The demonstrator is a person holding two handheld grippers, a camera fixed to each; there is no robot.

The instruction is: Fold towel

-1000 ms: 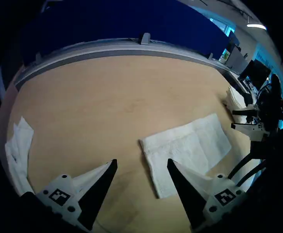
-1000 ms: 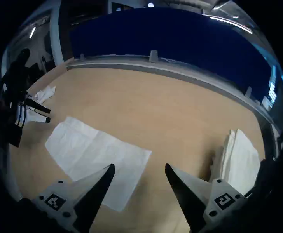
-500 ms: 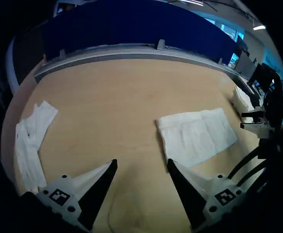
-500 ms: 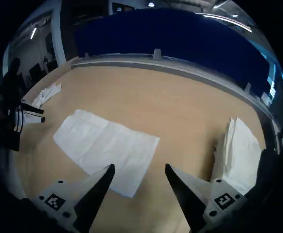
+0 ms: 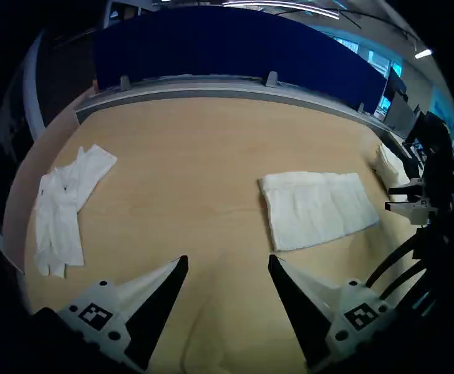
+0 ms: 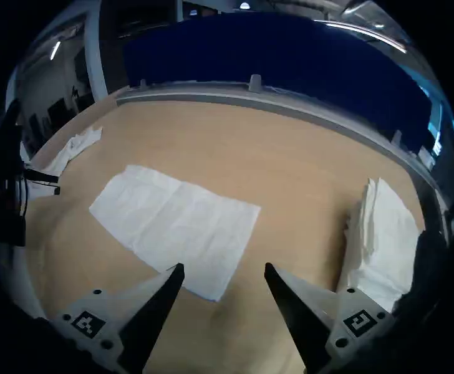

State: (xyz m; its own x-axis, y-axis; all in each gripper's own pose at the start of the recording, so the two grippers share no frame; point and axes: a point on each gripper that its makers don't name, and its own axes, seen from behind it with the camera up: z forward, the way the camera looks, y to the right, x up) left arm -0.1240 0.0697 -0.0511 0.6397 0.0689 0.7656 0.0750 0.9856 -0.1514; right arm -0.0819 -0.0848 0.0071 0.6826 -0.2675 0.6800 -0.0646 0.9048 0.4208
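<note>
Fingers spread wide and empty, left gripper (image 5: 227, 257) and right gripper (image 6: 222, 265) hover above the worktop (image 5: 189, 156), flat towel (image 5: 319, 207) at the left's 2 o'clock; each should probably pinch one corner, lifting evenly.

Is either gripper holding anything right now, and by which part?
Nothing is held. The left gripper and right gripper are both open, and the towel lies flat on the table.
</note>
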